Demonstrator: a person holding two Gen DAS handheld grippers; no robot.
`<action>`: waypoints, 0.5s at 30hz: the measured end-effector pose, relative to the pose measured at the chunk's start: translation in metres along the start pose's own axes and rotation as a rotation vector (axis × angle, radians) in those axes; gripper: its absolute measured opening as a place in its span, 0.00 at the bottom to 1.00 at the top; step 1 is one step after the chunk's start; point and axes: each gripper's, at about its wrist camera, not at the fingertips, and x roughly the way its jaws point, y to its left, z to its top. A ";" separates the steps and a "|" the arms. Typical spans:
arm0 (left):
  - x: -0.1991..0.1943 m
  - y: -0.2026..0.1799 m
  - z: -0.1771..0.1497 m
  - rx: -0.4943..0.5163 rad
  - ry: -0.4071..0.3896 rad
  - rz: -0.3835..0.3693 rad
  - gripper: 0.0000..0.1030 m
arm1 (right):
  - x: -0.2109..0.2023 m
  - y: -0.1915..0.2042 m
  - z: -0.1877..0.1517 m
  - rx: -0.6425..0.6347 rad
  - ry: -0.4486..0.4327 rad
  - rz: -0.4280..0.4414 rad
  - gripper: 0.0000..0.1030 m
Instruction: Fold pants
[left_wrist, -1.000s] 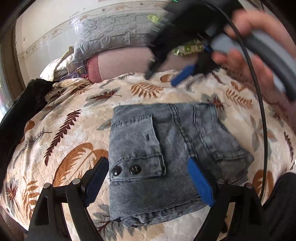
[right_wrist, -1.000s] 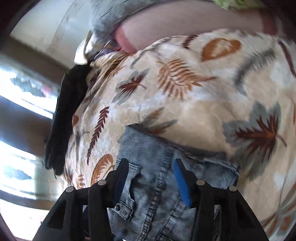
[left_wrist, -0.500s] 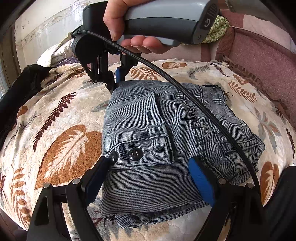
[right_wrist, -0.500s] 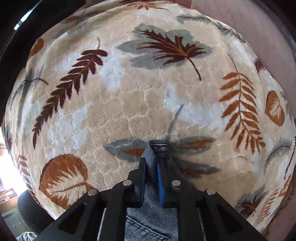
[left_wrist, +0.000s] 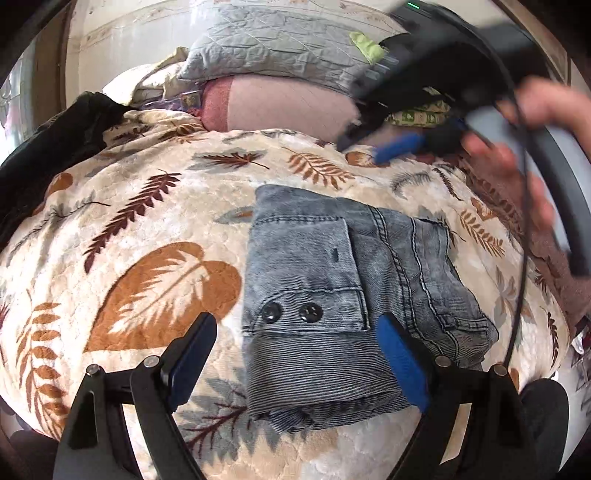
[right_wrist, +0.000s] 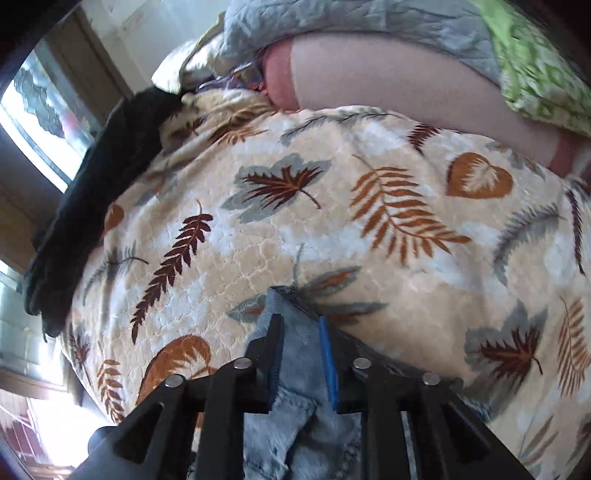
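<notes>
L gripper (left_wrist: 295, 354) spread over folded pants (left_wrist: 343, 291); R gripper (right_wrist: 301, 332) just reopening, denim between, prob loose

Your pants (left_wrist: 343, 291) are faded grey ribbed denim with two glossy dark snaps (left_wrist: 290, 312); the leaf-print blanket (left_wrist: 155, 229) under them looks plush, quilted and matt.
</notes>
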 end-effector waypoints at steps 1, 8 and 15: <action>-0.004 0.002 0.000 -0.002 -0.001 0.013 0.86 | -0.009 -0.011 -0.018 0.027 -0.007 0.008 0.59; -0.001 0.013 -0.008 -0.032 0.062 0.111 0.86 | -0.020 -0.039 -0.147 0.091 -0.063 -0.016 0.59; 0.010 0.002 -0.012 0.012 0.104 0.157 0.87 | 0.007 -0.022 -0.178 -0.041 -0.084 -0.152 0.62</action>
